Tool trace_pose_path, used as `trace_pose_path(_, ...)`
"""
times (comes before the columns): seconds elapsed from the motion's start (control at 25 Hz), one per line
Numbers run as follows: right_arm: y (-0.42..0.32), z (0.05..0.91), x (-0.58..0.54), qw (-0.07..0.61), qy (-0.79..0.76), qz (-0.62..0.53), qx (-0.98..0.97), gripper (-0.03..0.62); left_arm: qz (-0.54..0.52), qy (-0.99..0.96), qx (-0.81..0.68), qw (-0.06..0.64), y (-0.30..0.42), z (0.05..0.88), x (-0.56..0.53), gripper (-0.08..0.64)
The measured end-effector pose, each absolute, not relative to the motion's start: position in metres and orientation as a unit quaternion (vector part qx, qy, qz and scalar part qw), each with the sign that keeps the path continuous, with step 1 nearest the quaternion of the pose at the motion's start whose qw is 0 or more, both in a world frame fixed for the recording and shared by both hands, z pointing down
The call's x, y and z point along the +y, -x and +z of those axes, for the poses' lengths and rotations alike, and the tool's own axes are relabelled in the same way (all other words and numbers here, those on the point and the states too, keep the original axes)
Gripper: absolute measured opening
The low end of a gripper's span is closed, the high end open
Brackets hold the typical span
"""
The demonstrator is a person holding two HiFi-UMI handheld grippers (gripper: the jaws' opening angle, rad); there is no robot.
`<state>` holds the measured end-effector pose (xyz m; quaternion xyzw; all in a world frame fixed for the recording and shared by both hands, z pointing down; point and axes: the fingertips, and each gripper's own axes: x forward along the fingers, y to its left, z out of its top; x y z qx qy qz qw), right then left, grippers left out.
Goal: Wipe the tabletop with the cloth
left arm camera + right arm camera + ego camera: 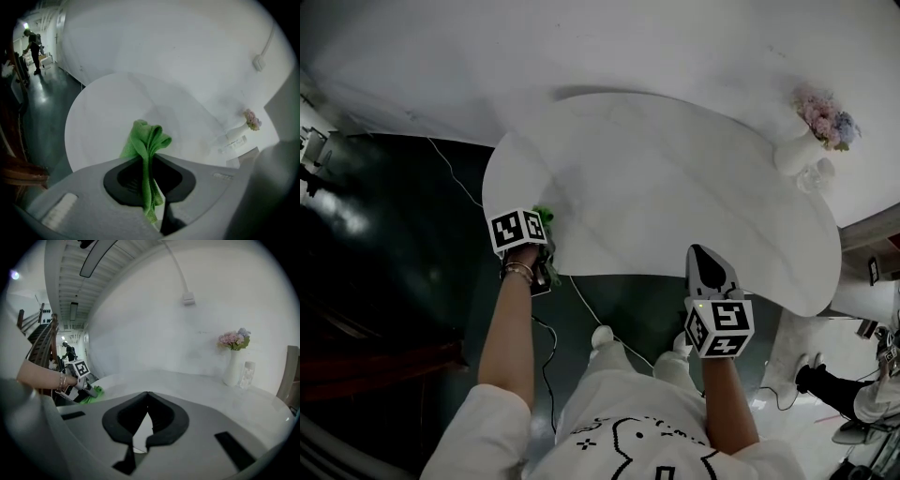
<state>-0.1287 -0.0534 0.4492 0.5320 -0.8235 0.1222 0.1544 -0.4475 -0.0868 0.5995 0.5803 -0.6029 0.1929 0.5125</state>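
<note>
Tabletop (675, 187) lies upper right of the left gripper (544, 232), which clamps the cloth (149, 138); right gripper (701, 255) closed, empty.

I see a white table (675, 187) with a rounded outline, its pale top faintly veined. Near its far right edge stands a white vase (795, 153) of pink and blue flowers (825, 117). A clear glass (817, 174) sits just beside the vase, on its near side. At the near left edge a green cloth (546, 218) meets the top; I cannot tell how much of it rests there.
</note>
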Motion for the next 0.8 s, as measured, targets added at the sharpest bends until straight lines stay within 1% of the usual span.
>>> trace_pose_path(0.48, 0.082, 0.444, -0.06, 0.145, -0.527, 0.125, -0.828, 0.002, 0.192, -0.578, -0.609, 0.508, 0.407, 0.599, -0.087, 0.055)
trace_pose_path(0.8, 0.069, 0.437, -0.061, 0.135, -0.525, 0.124, -0.831, 0.002, 0.185, -0.577, -0.606, 0.515, 0.382, 0.6, -0.087, 0.055)
